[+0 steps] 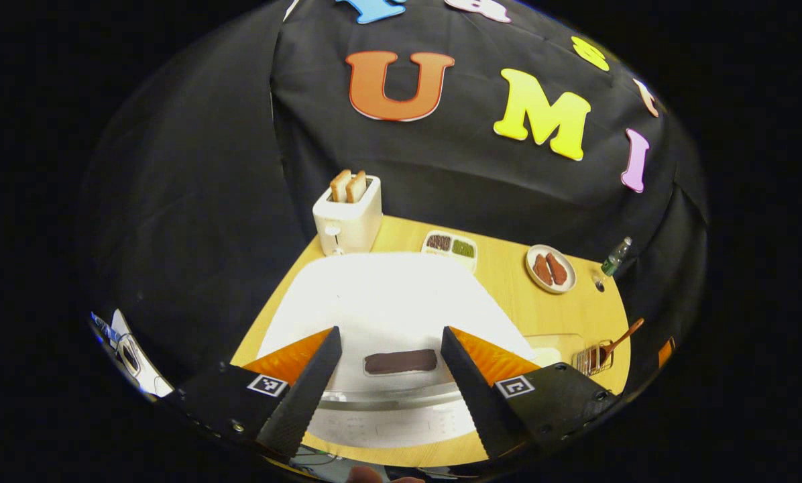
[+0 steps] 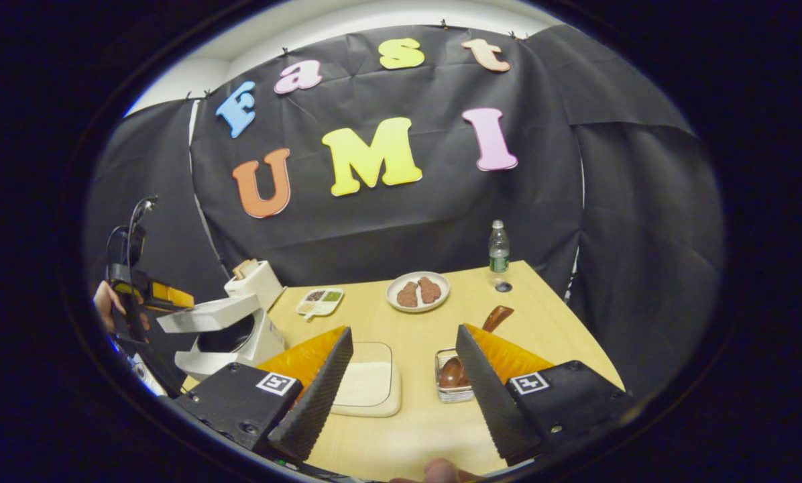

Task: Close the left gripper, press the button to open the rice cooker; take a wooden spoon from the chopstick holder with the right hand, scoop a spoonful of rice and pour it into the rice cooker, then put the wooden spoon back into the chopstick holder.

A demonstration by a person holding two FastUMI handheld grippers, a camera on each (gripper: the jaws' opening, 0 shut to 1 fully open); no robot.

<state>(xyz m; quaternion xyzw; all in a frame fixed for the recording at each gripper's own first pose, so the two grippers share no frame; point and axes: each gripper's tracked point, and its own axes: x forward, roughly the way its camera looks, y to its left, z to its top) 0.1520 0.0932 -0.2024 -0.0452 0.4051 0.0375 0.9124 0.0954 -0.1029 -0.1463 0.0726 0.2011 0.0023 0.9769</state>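
step: cooker (image 2: 230,332) lid up, spoon fetch due | right hand-held gripper (image 2: 404,376) spread, empty | left hand-held gripper (image 1: 391,376) spread | next: pinch spoon (image 2: 491,318) in holder (image 2: 449,390)

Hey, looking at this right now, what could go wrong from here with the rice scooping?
1. The wooden spoon leans in a small wire chopstick holder. If the right gripper pulls it at an angle, the holder may tip or drag.
2. The rice tray looks shallow, so scooping might push grains over its rim.
3. The left gripper hangs close over the rice cooker lid and might knock it.
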